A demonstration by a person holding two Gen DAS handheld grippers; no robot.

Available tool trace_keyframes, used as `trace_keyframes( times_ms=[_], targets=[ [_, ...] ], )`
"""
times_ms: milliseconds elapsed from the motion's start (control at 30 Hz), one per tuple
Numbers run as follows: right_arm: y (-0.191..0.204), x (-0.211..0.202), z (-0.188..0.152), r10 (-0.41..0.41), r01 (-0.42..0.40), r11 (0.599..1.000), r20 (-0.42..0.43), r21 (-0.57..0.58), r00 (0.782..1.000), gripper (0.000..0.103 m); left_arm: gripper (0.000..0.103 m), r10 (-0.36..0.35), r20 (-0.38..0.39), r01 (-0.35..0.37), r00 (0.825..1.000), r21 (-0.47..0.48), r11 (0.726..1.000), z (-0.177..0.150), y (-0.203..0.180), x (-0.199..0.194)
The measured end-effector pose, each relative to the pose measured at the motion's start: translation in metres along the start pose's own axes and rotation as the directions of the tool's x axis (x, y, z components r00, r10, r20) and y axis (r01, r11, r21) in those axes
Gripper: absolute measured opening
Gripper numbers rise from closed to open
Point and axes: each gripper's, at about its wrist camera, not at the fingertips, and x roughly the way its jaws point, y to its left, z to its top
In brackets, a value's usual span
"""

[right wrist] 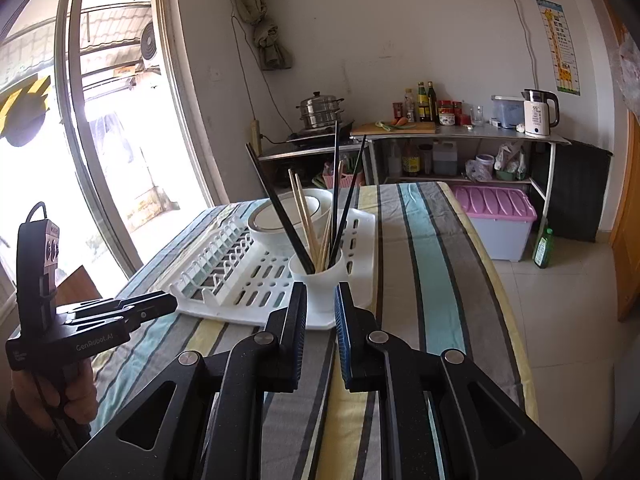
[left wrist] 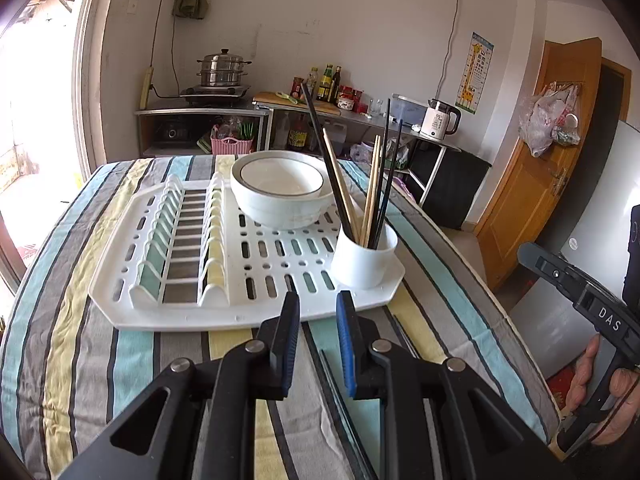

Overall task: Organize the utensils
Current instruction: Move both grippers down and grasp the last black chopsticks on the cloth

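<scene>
A white cup (left wrist: 366, 258) stands on the front right corner of a white drying rack (left wrist: 192, 312) and holds several black and wooden chopsticks (left wrist: 340, 184). A white bowl (left wrist: 280, 190) sits on the rack behind it. Two dark chopsticks (left wrist: 404, 330) lie on the striped cloth just in front of the rack. My left gripper (left wrist: 318, 304) is open and empty, hovering at the rack's front edge. My right gripper (right wrist: 320, 296) is open and empty, just in front of the cup (right wrist: 320, 280). The left gripper also shows at the left of the right wrist view (right wrist: 160, 304).
The table has a striped cloth (left wrist: 80, 360), with its right edge (right wrist: 504, 300) near a tiled floor. A counter (right wrist: 460, 132) with bottles, a kettle and a steamer pot stands behind. A pink-lidded box (right wrist: 496, 216) and a green bottle (right wrist: 543, 248) are on the floor.
</scene>
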Motion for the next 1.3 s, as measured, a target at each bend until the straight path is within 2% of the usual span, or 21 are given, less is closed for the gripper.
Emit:
trace_keyframes(
  times_ms=[200,433,700,1100,1300],
  targets=[
    [0.004,-0.006,-0.032,0.021,-0.021,1.0,-0.059,0.0,0.998,0.017,0.02,0.015,-0.041,-0.015,0.999,-0.015,1.0,-0.039,0.0,-0.008],
    [0.006,0.002,-0.052,0.023,-0.024,1.0,-0.116,-0.01,0.993,0.017,0.02,-0.001,-0.08,0.0,0.997,-0.016,1.0,-0.065,-0.009,-0.007],
    [0.008,0.027,-0.061,0.012,-0.02,0.999,-0.192,-0.04,0.981,0.017,0.02,-0.011,-0.124,0.008,0.992,-0.028,1.0,-0.066,-0.014,0.011],
    [0.002,0.079,-0.07,-0.018,-0.007,0.997,-0.326,-0.076,0.945,0.017,0.02,-0.021,-0.234,0.004,0.972,-0.076,0.997,-0.068,-0.015,0.057],
    [0.001,0.095,-0.072,-0.04,0.007,0.996,-0.357,-0.093,0.933,0.017,0.02,-0.005,-0.244,-0.012,0.97,-0.069,0.998,-0.068,-0.019,0.065]
  ],
)
